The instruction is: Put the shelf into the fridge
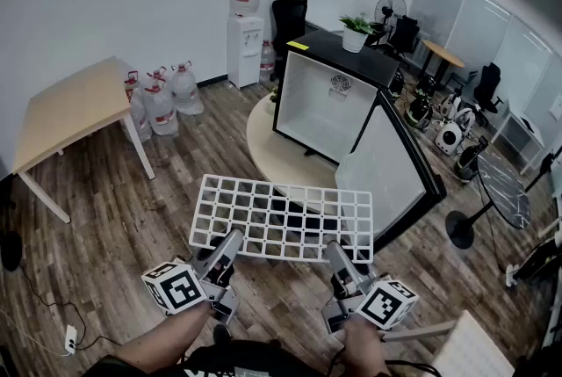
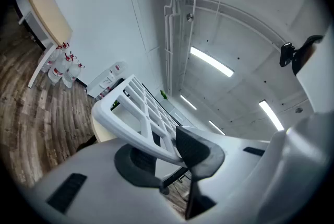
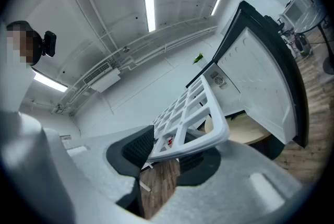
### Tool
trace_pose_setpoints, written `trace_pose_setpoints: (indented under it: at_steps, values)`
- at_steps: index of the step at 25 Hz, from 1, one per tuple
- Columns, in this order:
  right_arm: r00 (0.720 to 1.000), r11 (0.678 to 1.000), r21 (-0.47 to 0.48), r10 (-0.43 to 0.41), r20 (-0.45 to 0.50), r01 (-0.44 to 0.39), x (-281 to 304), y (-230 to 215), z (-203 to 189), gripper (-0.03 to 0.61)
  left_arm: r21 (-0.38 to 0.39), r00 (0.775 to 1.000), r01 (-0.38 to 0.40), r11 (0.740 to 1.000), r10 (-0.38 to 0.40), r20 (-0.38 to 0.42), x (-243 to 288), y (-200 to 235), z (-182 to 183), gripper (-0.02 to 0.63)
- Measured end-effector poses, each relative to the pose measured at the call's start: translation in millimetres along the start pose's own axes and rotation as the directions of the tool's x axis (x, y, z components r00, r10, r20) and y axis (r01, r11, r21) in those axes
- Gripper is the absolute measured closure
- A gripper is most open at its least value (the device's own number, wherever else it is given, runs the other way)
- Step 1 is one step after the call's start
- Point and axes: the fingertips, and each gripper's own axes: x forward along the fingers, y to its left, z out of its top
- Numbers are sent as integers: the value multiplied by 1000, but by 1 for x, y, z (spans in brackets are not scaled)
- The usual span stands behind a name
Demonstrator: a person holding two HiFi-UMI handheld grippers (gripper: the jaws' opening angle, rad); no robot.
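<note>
A white grid shelf (image 1: 281,217) hangs level in front of me, held by its near edge. My left gripper (image 1: 230,245) is shut on the near left part of its rim, and my right gripper (image 1: 338,257) is shut on the near right part. In the left gripper view the shelf (image 2: 136,108) runs between the pads of the gripper (image 2: 167,152). In the right gripper view its rim (image 3: 190,118) is clamped in the gripper (image 3: 172,150). Beyond the shelf a black mini fridge (image 1: 329,107) stands on a round table (image 1: 263,147), its door (image 1: 391,164) swung open to the right and its white inside bare.
A wooden table (image 1: 70,107) stands at the left with several water bottles (image 1: 162,94) beside it. A water dispenser (image 1: 246,37) is at the back wall. A potted plant (image 1: 356,32) sits on the fridge. A floor fan (image 1: 496,191) and office chairs are at the right.
</note>
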Motion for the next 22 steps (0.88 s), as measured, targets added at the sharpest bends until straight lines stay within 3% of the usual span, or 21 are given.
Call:
trace_pose_setpoints:
  at_steps: [22]
  values:
    - [998, 999, 7, -39, 49, 39, 23, 9, -14, 454, -13, 997, 63, 998, -64, -40, 0, 24, 22, 519]
